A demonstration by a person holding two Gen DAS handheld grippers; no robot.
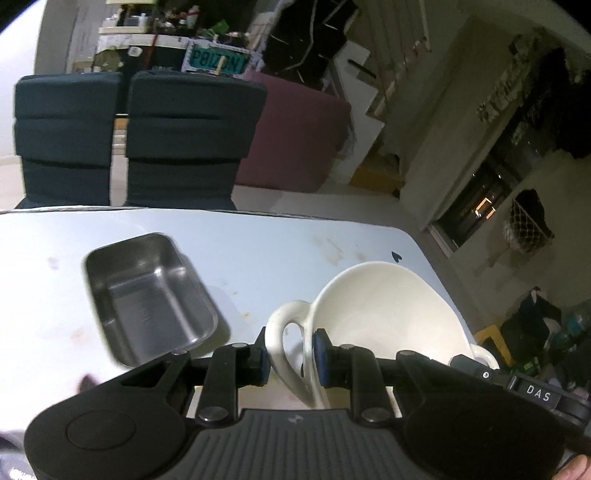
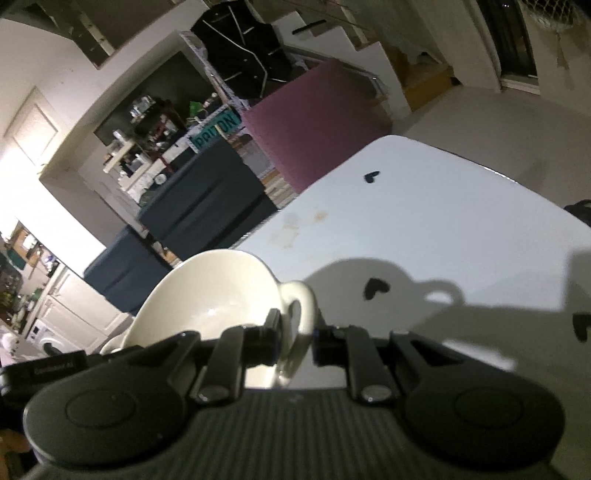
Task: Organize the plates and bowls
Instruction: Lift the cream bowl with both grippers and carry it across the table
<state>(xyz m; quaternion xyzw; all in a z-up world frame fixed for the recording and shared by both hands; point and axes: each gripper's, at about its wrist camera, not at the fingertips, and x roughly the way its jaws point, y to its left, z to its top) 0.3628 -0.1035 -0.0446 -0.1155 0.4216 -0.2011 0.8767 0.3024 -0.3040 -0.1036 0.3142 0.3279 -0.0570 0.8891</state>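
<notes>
Both grippers clamped on bowl [image 1: 384,306] handles

This is a lived-in home, a dining corner opening onto a cluttered living area. A white table [image 1: 258,251] fills the lower half of the left wrist view, with two dark upholstered chairs [image 1: 129,136] pushed up to its far edge. Behind them, at upper centre, stands a pink sofa [image 1: 299,129] and a crowded shelf [image 1: 147,26] of household odds and ends. In the right wrist view a panelled door [image 2: 33,129] shows at upper left and a washing machine [image 2: 42,338] at the lower left edge.
</notes>
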